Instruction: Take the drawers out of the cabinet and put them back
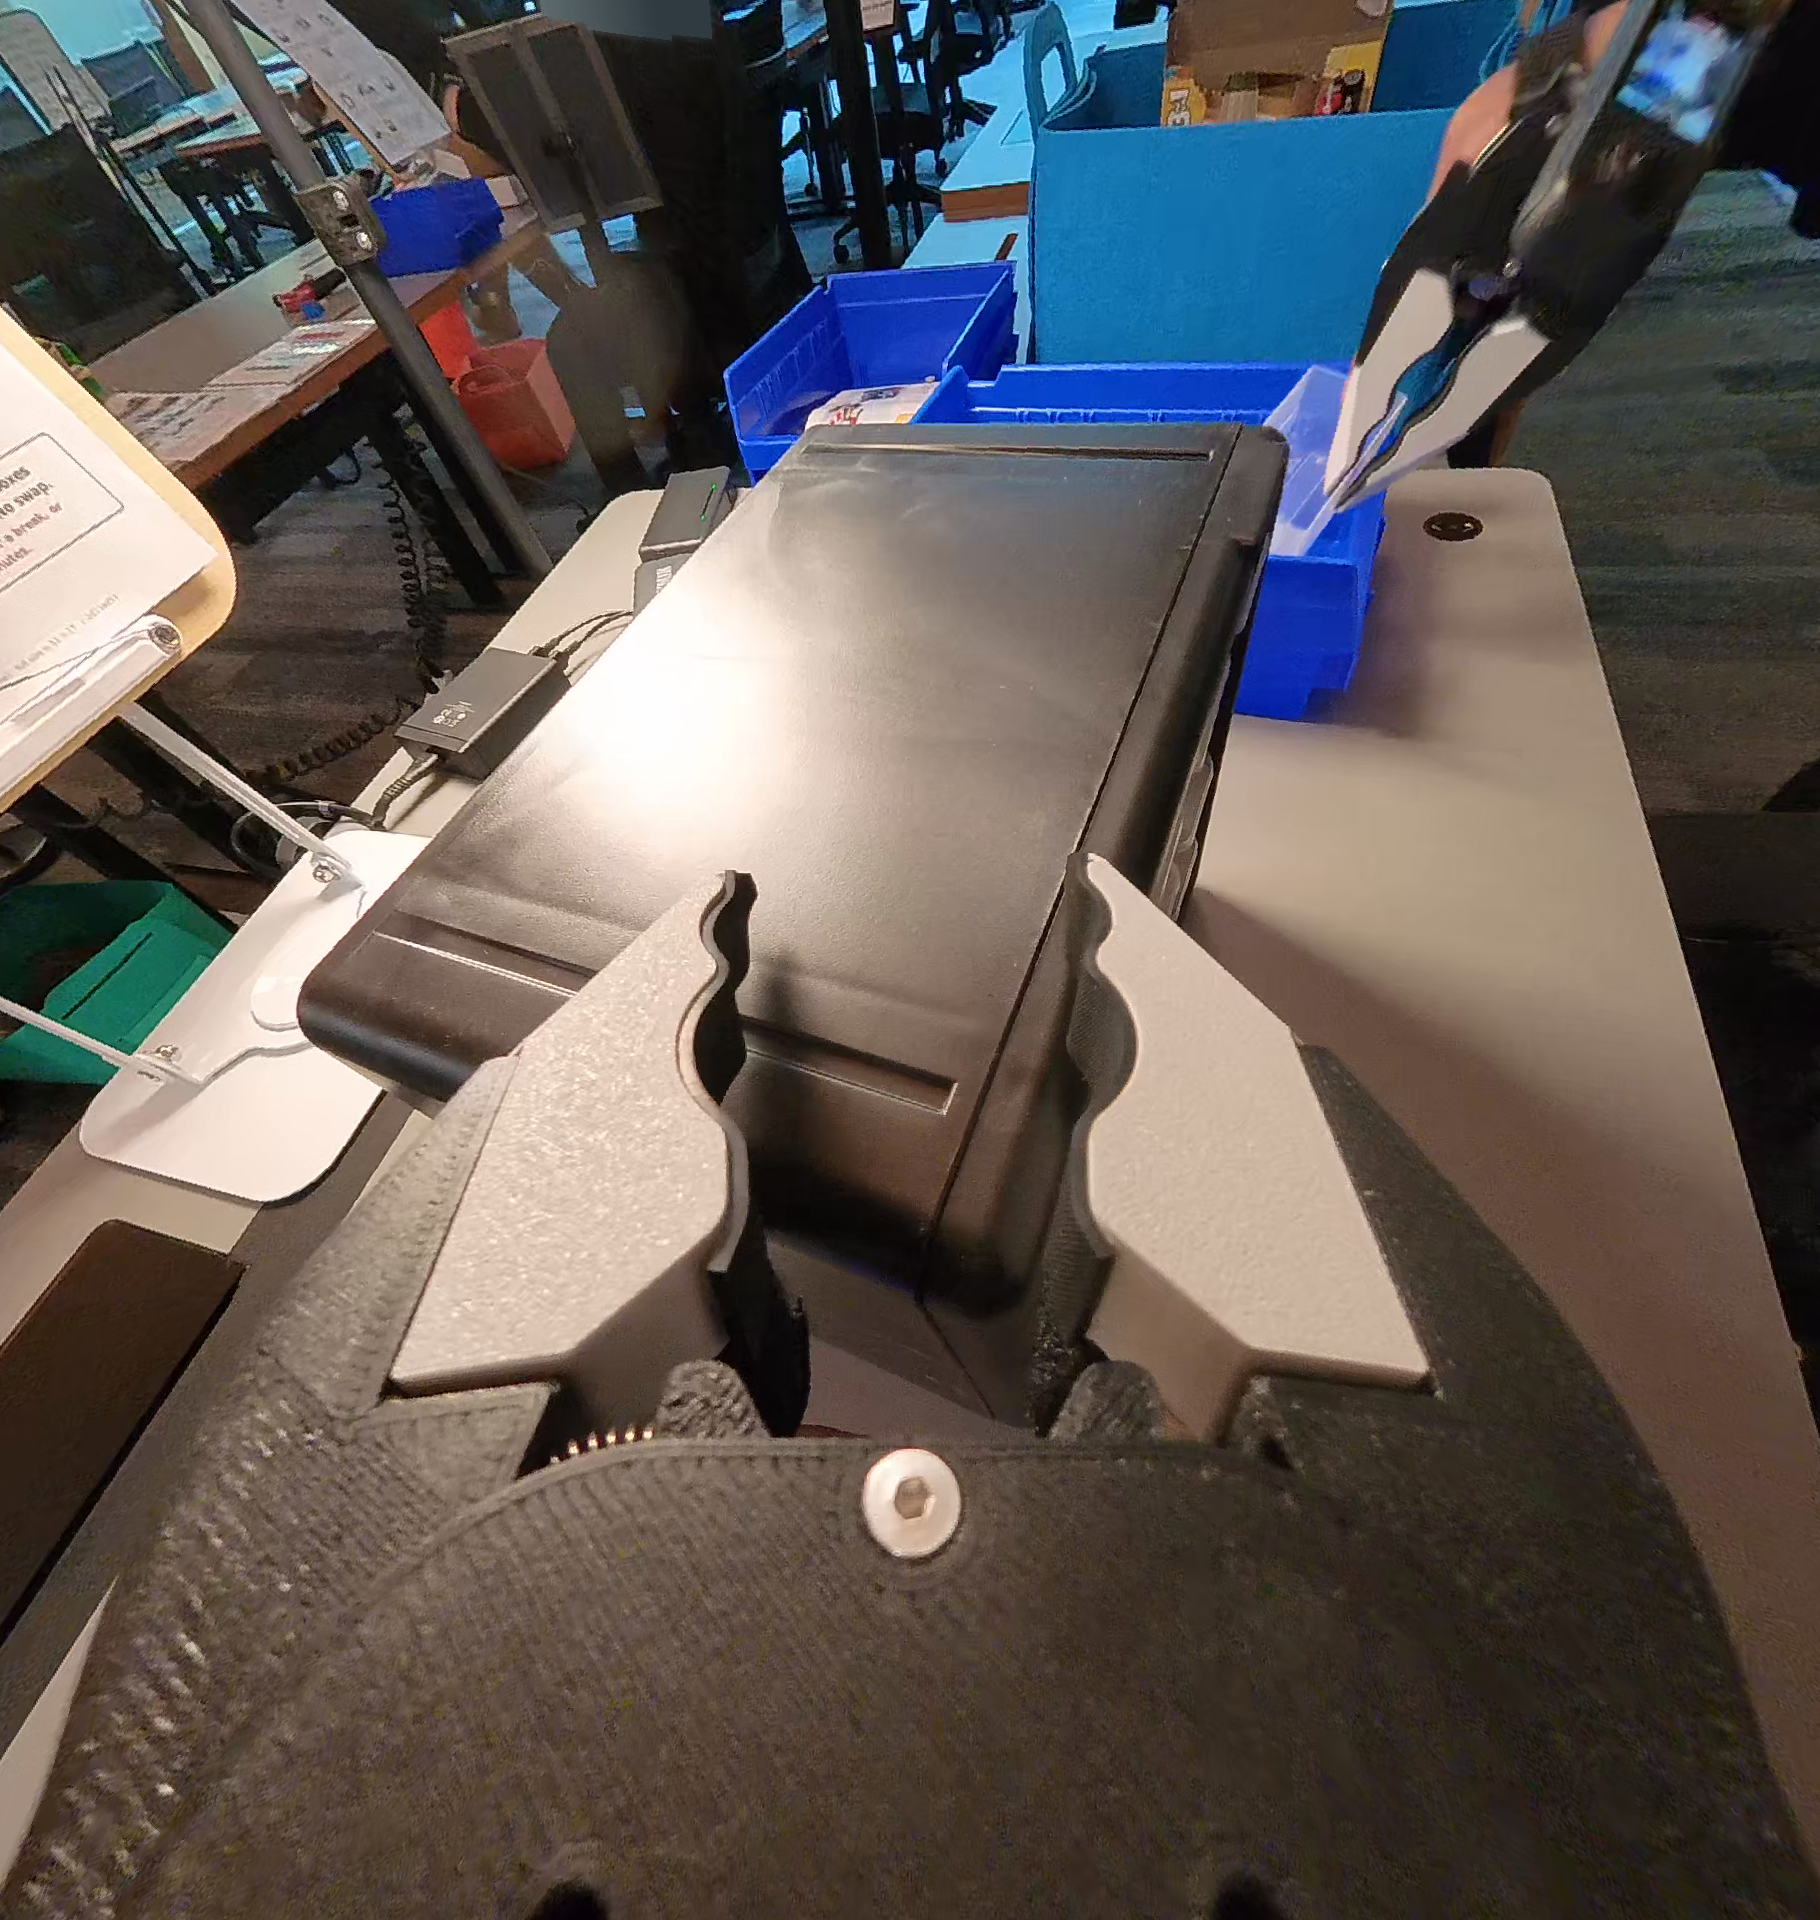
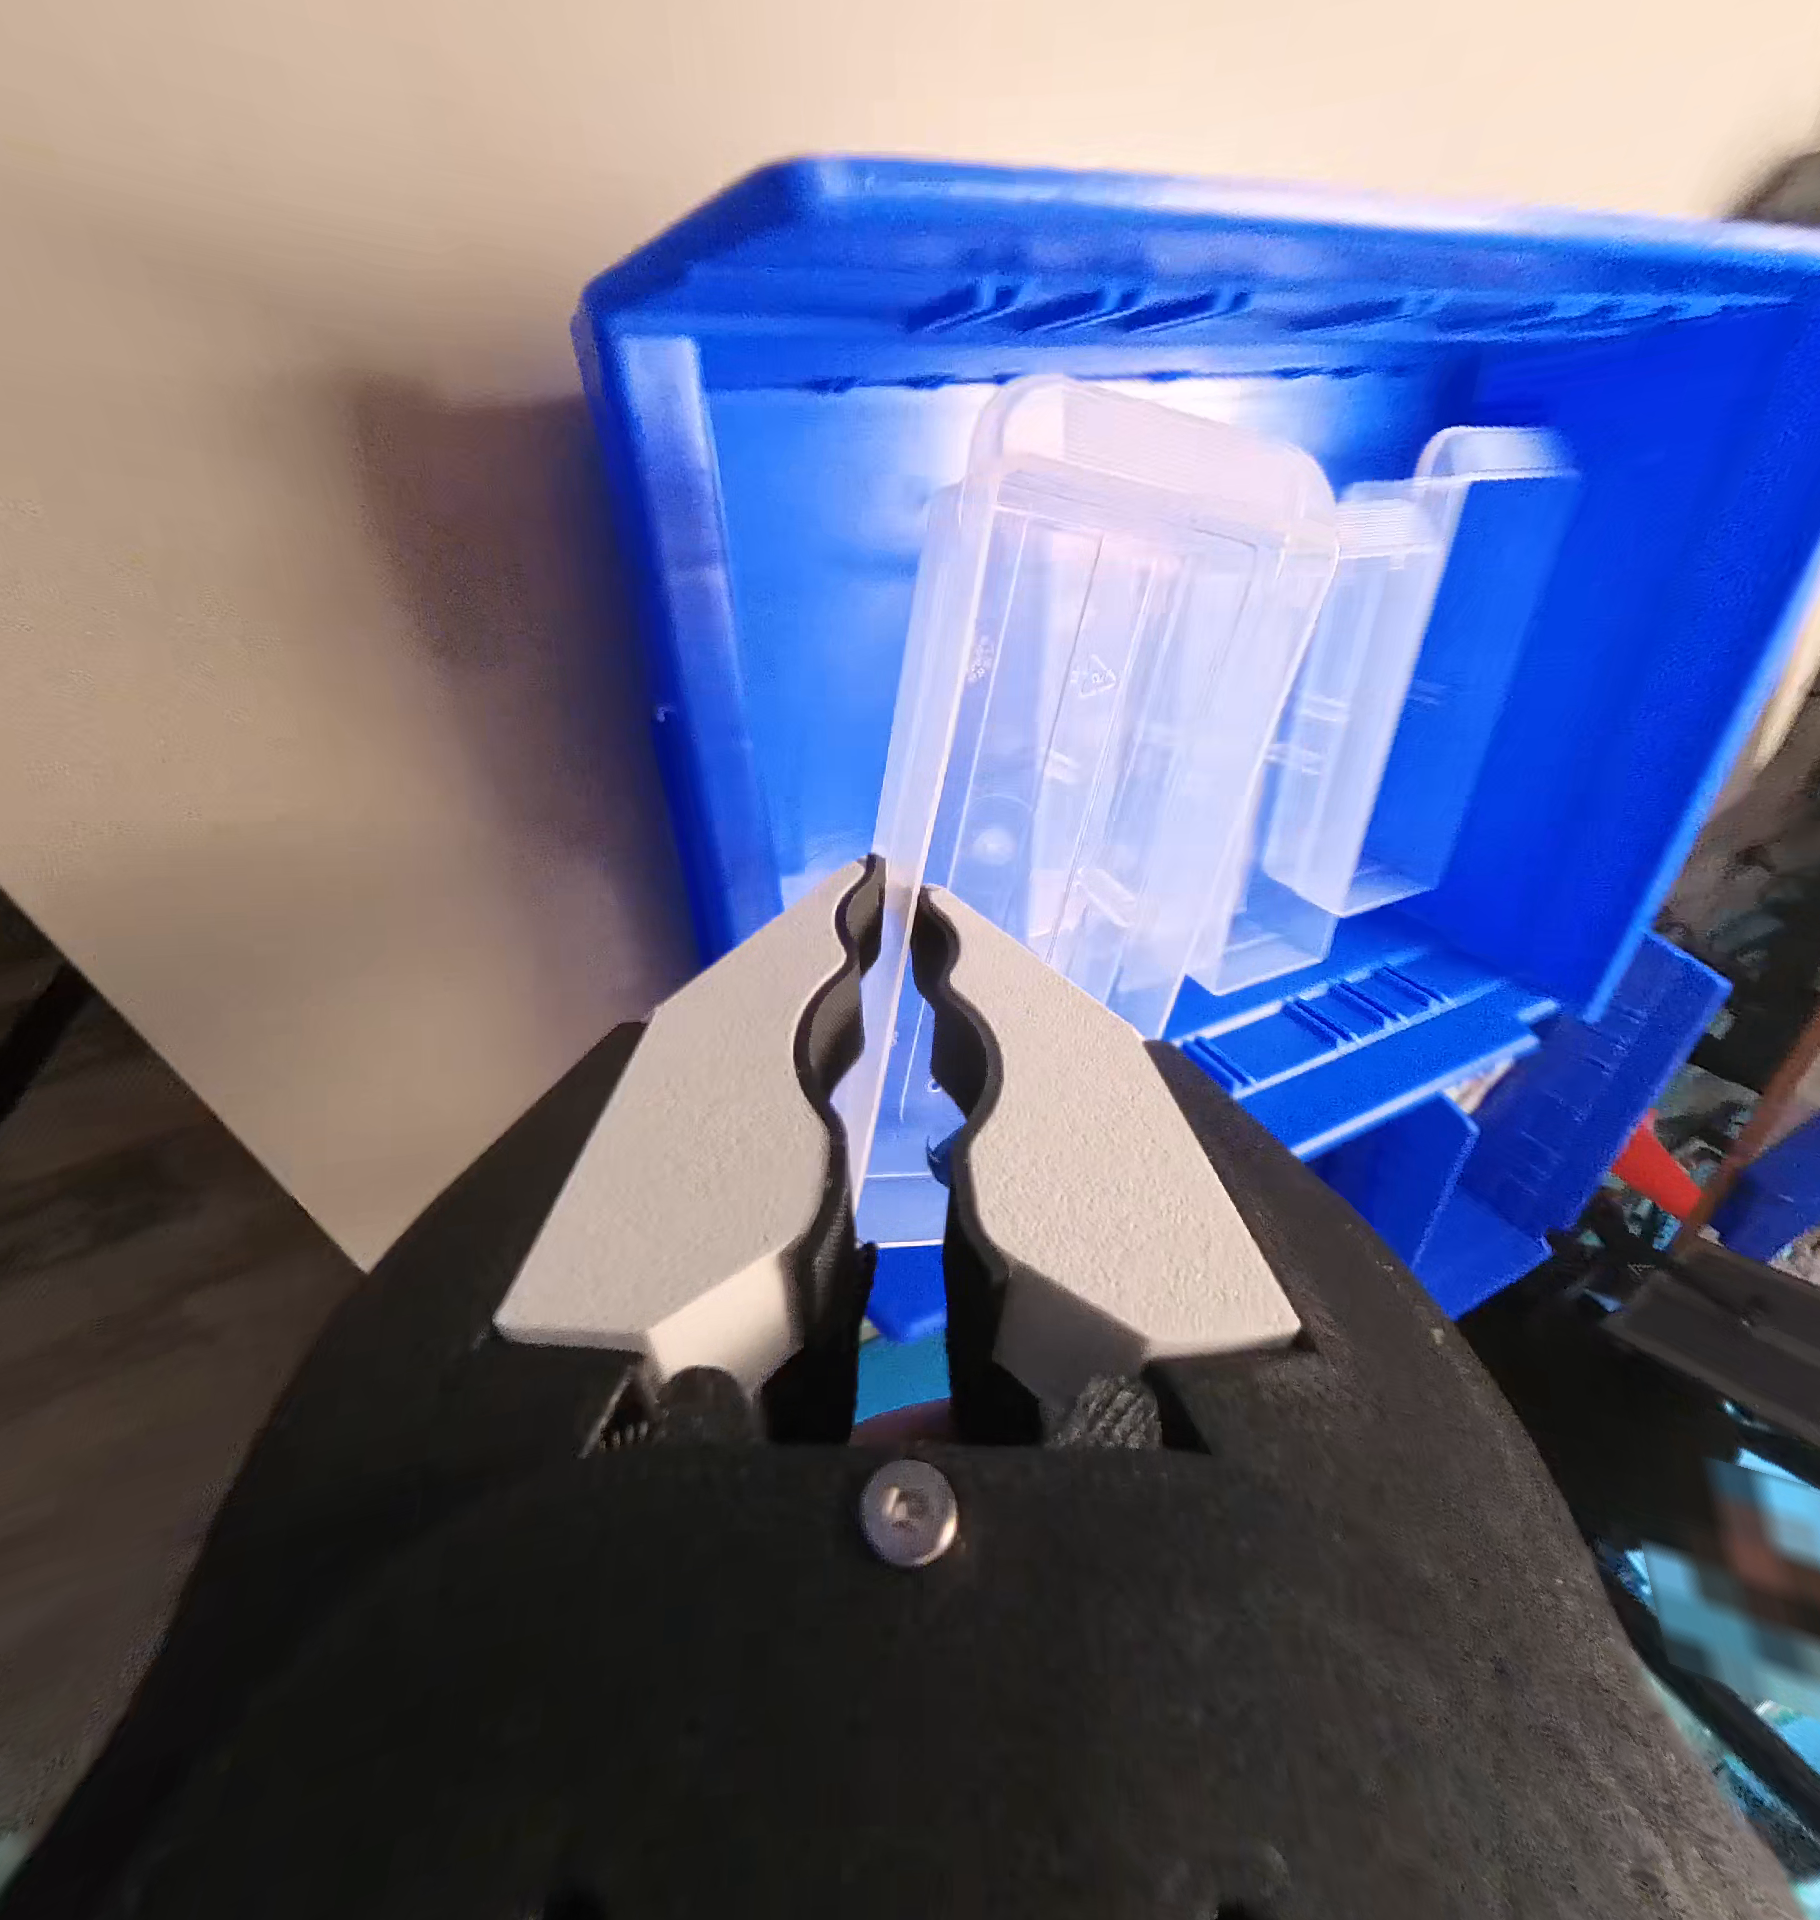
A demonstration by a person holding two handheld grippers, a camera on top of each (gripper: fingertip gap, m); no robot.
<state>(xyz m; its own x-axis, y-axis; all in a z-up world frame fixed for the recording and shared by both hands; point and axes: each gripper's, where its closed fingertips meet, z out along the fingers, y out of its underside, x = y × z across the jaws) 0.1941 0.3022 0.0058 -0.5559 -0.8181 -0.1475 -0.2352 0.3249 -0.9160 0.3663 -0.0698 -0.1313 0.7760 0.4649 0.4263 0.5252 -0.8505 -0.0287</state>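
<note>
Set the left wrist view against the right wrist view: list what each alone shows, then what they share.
Left wrist view only: the black cabinet lying on the grey table, the open left claw over its near end, a black power adapter, and a paper sheet on a stand.

Right wrist view only: more clear drawers inside the bin.

Both: the blue bin, and the right claw shut on a clear drawer's wall.

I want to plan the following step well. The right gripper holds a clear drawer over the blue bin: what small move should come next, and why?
Probably lift the clear drawer up out of the blue bin. The right gripper pinches its side wall, yet most of the drawer is inside the bin, beside another clear drawer. The left gripper is open above the black cabinet.
</note>
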